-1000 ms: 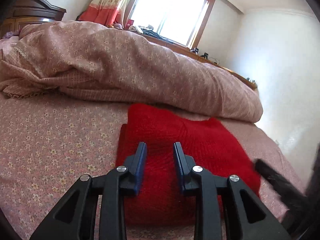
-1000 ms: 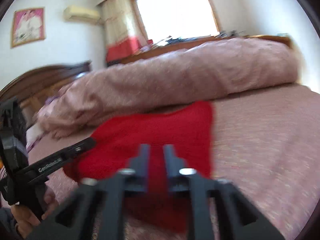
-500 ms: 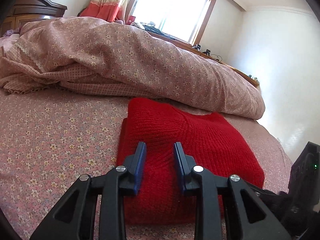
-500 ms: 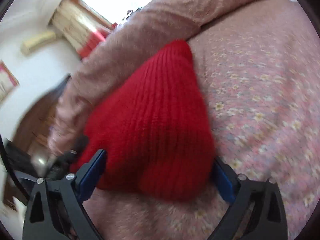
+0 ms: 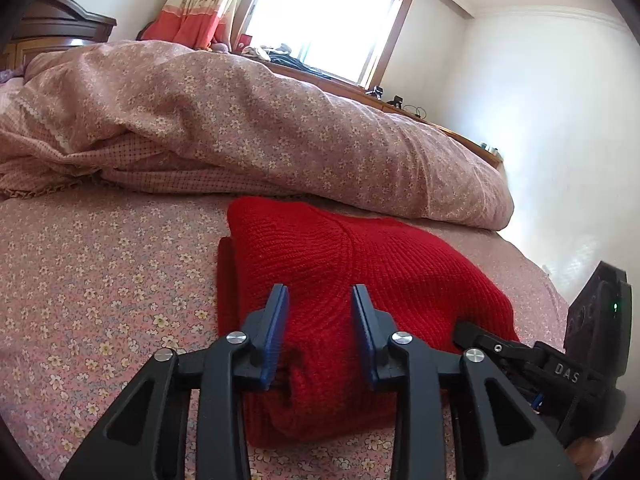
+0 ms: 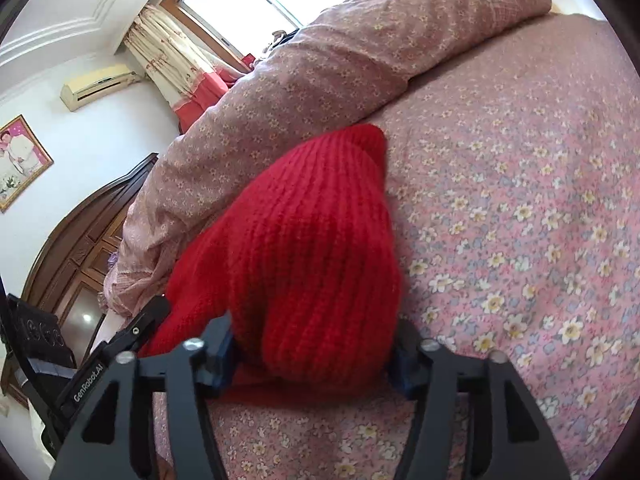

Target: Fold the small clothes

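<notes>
A folded red knit sweater lies on the floral pink bedsheet; it also shows in the right wrist view. My left gripper is open over the sweater's near edge, its blue-padded fingers spread with the knit between them. My right gripper is wide open, its jaws standing on either side of the sweater's thick near end, which bulges between them and hides the fingertips. The right gripper's body shows at the lower right of the left wrist view.
A rolled floral quilt lies across the bed just behind the sweater. A dark wooden headboard stands at the left. A window with curtains is behind the bed. The white wall is on the right.
My right gripper opened wide, tilted and moved in so the sweater's near end sits between its jaws. My left gripper stayed open and edged closer over the sweater.
</notes>
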`<state>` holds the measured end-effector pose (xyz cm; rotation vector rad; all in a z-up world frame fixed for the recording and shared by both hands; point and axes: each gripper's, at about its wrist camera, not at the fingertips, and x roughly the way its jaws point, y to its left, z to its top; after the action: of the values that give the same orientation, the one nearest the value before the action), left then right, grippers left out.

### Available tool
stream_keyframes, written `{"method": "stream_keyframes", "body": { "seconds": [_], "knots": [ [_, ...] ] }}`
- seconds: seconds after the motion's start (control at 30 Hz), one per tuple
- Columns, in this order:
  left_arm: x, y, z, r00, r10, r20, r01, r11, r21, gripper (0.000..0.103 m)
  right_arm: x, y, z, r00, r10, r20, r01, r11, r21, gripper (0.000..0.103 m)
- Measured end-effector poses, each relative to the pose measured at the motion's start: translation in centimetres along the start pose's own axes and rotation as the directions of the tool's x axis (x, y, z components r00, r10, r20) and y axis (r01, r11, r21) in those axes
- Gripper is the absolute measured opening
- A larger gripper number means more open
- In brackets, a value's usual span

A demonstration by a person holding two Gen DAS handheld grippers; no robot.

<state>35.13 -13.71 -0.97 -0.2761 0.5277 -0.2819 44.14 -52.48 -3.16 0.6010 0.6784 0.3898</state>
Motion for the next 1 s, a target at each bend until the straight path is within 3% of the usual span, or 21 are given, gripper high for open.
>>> {"method": "stream_keyframes", "body": {
  "seconds": [0.23, 0.37, 0.43, 0.5, 0.57, 0.67, 0.73, 0.77, 0.83, 0.93, 1.0],
  "knots": [
    [0.0, -0.3, 0.1, 1.000, 0.030, 0.005, -0.030, 1.000, 0.008, 0.028, -0.7, -0.1, -0.5, 0.999, 0.013, 0.032, -0.013, 1.000, 0.018, 0.084],
    [-1.3, -1.0, 0.5, 0.999, 0.017, 0.028, -0.018, 0.999, 0.050, 0.028, -3.3, 1.8, -0.2, 0.994, -0.062, 0.085, 0.069, 0.994, -0.088, 0.089],
    [-2.7, -1.6, 0.6, 0.998, 0.011, 0.056, -0.017, 0.995, 0.098, 0.028, -5.2, 2.9, 0.3, 0.993, -0.046, 0.108, 0.061, 0.990, -0.131, 0.090],
    [-3.9, -2.3, 0.4, 0.996, 0.062, 0.062, -0.071, 0.984, 0.163, 0.028, -7.1, 4.1, 1.2, 0.992, -0.027, 0.126, 0.049, 0.983, -0.175, 0.091],
    [-4.9, -2.8, 0.1, 0.995, 0.078, 0.058, -0.088, 0.975, 0.203, 0.028, -8.9, 5.7, 1.4, 0.982, -0.043, 0.186, 0.092, 0.960, -0.264, 0.094],
    [-5.7, -2.9, -0.2, 0.996, 0.044, 0.083, -0.060, 0.976, 0.208, 0.029, -11.3, 7.9, 0.2, 0.935, -0.095, 0.341, 0.249, 0.859, -0.446, 0.103],
    [-5.4, -2.6, -0.4, 0.994, 0.038, 0.107, -0.058, 0.980, 0.190, 0.040, -11.2, 8.0, -0.8, 0.928, -0.107, 0.356, 0.285, 0.819, -0.498, 0.103],
    [-5.0, -2.4, -0.5, 0.993, 0.050, 0.109, -0.070, 0.979, 0.191, 0.055, -10.9, 7.6, -1.4, 0.936, -0.100, 0.337, 0.276, 0.804, -0.527, 0.103],
    [-4.3, -2.1, -1.2, 0.989, 0.070, 0.132, -0.098, 0.971, 0.219, 0.061, -9.9, 6.7, -2.7, 0.941, -0.108, 0.322, 0.280, 0.784, -0.554, 0.103],
    [-3.1, -1.3, -1.7, 0.995, 0.048, 0.084, -0.066, 0.974, 0.218, 0.077, -8.6, 6.2, -2.7, 0.953, -0.106, 0.283, 0.255, 0.784, -0.565, 0.103],
    [-2.8, -1.2, -1.6, 0.996, 0.034, 0.079, -0.050, 0.976, 0.212, 0.087, -8.8, 6.3, -2.8, 0.943, -0.082, 0.323, 0.261, 0.784, -0.563, 0.103]
  ]
}}
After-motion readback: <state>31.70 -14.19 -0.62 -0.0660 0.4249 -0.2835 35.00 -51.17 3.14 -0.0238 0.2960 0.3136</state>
